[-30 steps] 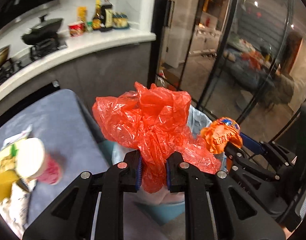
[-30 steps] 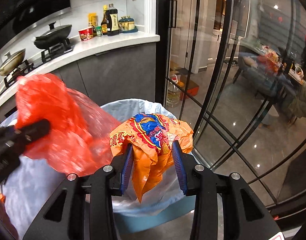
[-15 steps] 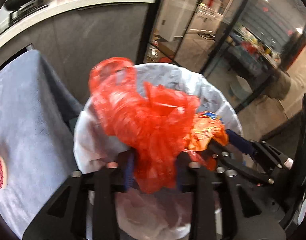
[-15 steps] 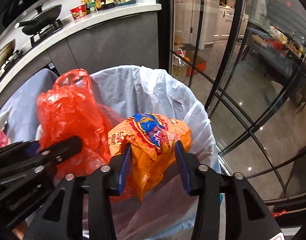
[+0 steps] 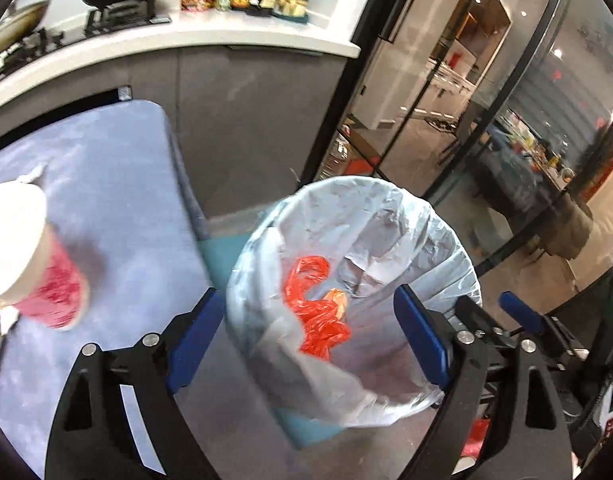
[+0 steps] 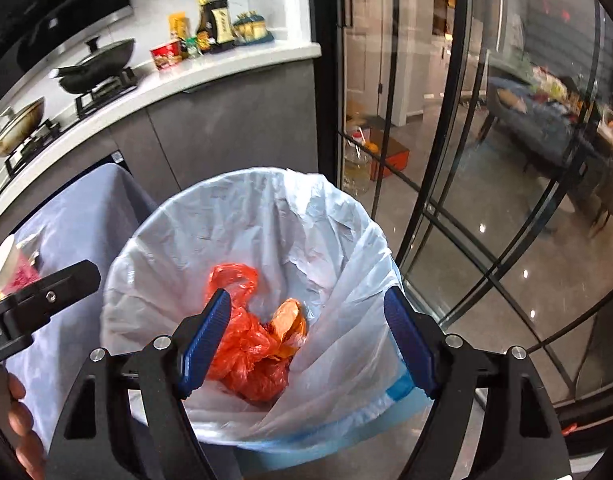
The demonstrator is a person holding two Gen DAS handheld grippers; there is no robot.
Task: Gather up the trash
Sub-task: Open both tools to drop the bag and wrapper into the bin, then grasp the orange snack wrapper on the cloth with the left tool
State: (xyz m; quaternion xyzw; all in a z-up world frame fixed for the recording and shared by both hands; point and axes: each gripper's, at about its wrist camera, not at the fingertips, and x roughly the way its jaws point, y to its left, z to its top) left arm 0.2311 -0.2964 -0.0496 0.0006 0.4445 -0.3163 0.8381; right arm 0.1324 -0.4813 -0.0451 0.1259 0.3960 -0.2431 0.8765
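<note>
Above the lined trash bin (image 6: 242, 216), the right gripper (image 6: 306, 328) hangs with its blue-padded jaws spread wide and nothing between them. Its left pad covers part of the red plastic bag (image 6: 246, 356), which lies crumpled at the bottom of the white liner, touching the orange snack wrapper (image 6: 290, 320) beside it. How much of the wrapper lies under the bag cannot be told.

The left gripper (image 5: 310, 344) is likewise wide open and empty, held over the near rim of the bin (image 5: 386, 208). From this view the red plastic bag (image 5: 314, 320) shows through the liner, the wrapper (image 5: 338, 300) only as a small blurred patch.

Left of the bin stands a table with a blue-grey cloth (image 5: 106, 184), bearing a red-and-white paper cup (image 5: 30, 256), blurred and cut off by the frame edge. Behind runs a white kitchen counter (image 6: 210, 76) with pans and bottles.
</note>
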